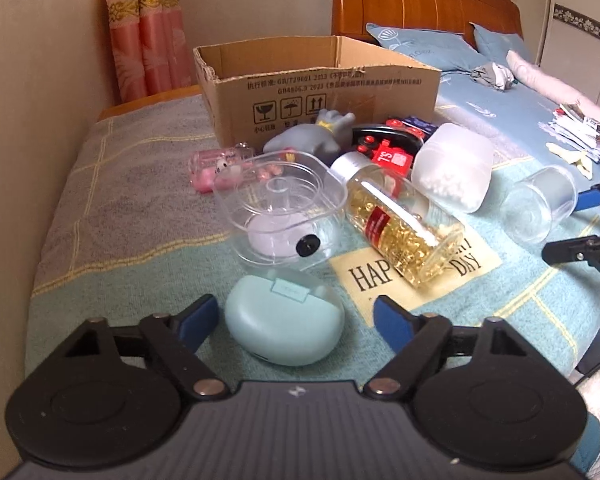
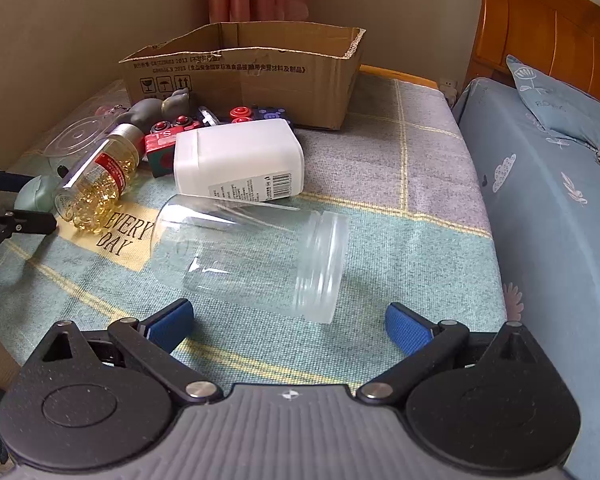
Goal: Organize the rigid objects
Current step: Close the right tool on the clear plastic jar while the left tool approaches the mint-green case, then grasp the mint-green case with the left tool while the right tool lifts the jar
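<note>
A mint-green oval case [image 1: 284,324] lies on the patterned blanket between the blue pads of my left gripper [image 1: 296,320]; the pads stand off its sides, so the gripper is open. Beyond it are a clear lidded container [image 1: 280,212], a bottle of golden capsules [image 1: 400,220], a white frosted tub [image 1: 452,168], a grey toy [image 1: 312,136] and red toys [image 1: 392,156]. An open cardboard box [image 1: 320,92] stands behind them. My right gripper [image 2: 290,326] is open, just short of a clear jar [image 2: 252,256] lying on its side.
A pink trinket [image 1: 208,168] lies left of the pile. The wall runs along the left. A bed with a blue sheet [image 2: 540,200], pillows and a wooden headboard [image 2: 548,28] lies to the right, with a heap of packets [image 1: 576,128] on it.
</note>
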